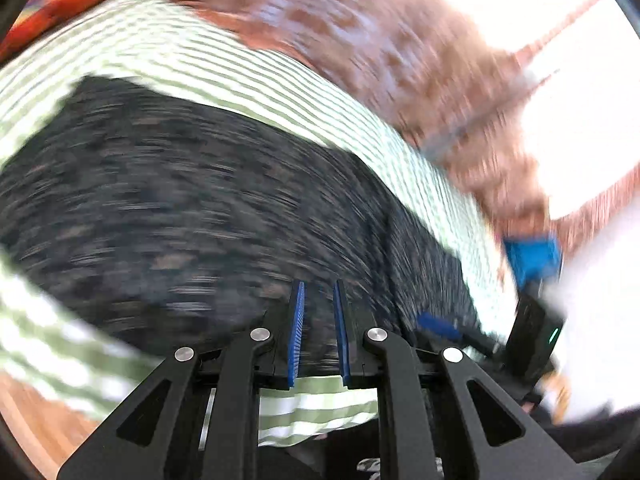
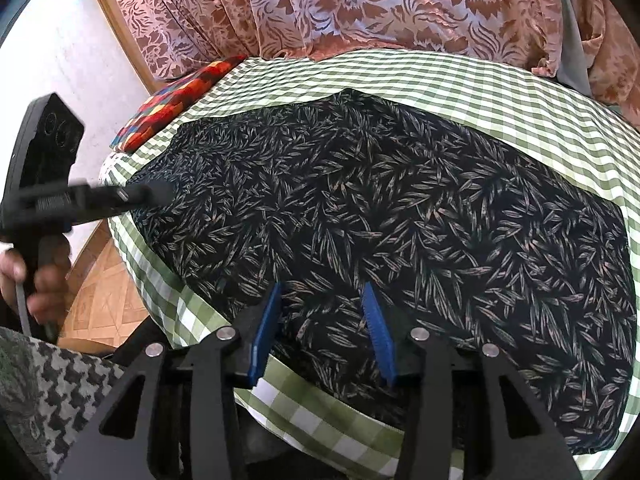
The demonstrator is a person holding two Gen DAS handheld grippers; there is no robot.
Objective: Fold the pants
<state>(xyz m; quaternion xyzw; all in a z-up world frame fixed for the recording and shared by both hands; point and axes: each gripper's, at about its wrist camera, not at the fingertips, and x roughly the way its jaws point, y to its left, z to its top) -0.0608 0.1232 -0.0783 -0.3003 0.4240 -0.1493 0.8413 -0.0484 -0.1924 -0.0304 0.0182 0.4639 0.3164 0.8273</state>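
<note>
Left gripper (image 1: 319,292): I see its blue pads nearly together, clenched with nothing between them, above the pants.
Right gripper (image 2: 322,294): my fingers stand apart, released, over the near edge of the pants.
Pants (image 2: 380,208): dark, leaf-printed, spread flat from 9 to 3 o'clock on the checked cloth (image 2: 460,80).
Curtain (image 2: 360,0): at 12 o'clock.

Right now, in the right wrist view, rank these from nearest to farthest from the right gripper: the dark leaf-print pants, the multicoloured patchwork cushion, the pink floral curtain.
1. Dark leaf-print pants: directly under and ahead of the right gripper.
2. Multicoloured patchwork cushion: upper left, past the pants on the green checked cloth.
3. Pink floral curtain: along the top, behind everything.
</note>
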